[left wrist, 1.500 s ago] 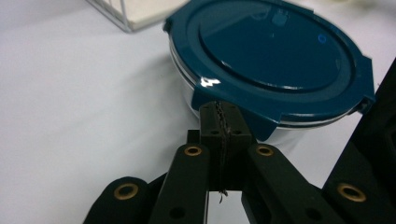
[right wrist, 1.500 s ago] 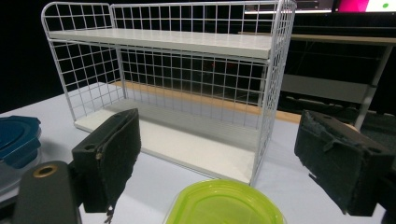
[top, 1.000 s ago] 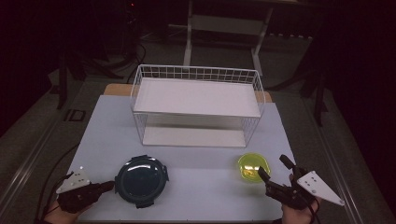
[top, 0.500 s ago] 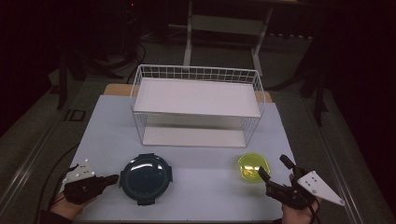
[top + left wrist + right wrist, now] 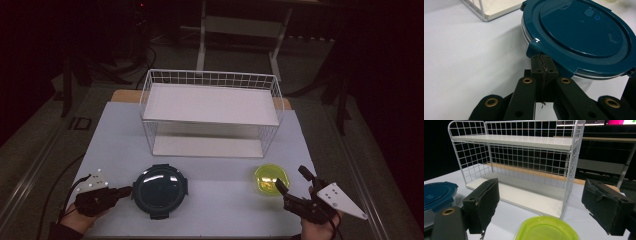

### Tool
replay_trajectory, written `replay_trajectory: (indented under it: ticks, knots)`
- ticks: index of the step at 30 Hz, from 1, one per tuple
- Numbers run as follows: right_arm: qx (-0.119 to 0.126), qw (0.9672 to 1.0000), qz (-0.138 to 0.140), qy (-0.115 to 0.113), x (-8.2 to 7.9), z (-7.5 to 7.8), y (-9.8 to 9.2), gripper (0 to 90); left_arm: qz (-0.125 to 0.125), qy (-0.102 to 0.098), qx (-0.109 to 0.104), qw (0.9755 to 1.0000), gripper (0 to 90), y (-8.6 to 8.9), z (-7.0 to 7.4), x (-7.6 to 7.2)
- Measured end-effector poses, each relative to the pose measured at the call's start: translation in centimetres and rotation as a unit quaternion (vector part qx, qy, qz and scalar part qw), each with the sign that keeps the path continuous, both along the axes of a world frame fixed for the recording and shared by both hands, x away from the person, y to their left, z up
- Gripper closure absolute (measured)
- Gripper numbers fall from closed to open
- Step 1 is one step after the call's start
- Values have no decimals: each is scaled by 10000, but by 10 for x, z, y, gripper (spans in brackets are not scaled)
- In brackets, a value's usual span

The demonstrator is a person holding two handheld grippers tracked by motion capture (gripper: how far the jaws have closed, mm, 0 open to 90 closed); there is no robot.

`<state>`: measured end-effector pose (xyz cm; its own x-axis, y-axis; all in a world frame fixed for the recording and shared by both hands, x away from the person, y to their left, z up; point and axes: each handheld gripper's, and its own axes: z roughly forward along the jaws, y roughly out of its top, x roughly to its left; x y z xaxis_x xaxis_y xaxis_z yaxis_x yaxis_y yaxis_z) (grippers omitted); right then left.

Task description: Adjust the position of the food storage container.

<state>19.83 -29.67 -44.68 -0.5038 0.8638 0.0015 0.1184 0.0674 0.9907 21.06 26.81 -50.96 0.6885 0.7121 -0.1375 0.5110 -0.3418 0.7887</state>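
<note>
Left gripper [image 5: 125, 190] has its jaws pressed together, tips touching the side latch of the blue container [image 5: 160, 190], nothing held between them; in the left gripper view the pads [image 5: 543, 65] meet just under that latch. Right gripper [image 5: 291, 181] stands with jaws wide apart, holding nothing, just right of the green container [image 5: 270, 179].

Taking the wire rack [image 5: 210, 112] as landmark: it stands at the middle of the pale surface [image 5: 115, 135], a two-level white basket frame with a flat board on each level, both boards bare. The blue container sits in front of the rack's left end, round, its dark lid on, so the contents cannot be seen. The green container sits in front of the rack's right end, smaller, translucent yellow-green, lid on, contents not discernible.
</note>
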Motion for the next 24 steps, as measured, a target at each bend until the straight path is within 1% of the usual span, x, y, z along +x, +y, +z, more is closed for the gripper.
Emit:
replay_trajectory:
  ticks: [5,13,15,18,24]
  knots:
    - [15,10000,16,-12,0,0,0,145,-75,31,3,10000,891,-8,1,4]
    - [-53,10000,27,-8,0,0,1,145,-125,57,-21,9999,891,-19,1,11]
    - [-68,10000,19,-21,0,0,1,145,-159,91,-37,9998,891,-22,1,12]
    - [-87,10000,28,7,0,0,2,144,-192,75,-11,9998,890,-27,1,14]
    - [-124,9999,41,-14,0,0,3,144,-193,89,-53,9998,890,-30,1,18]
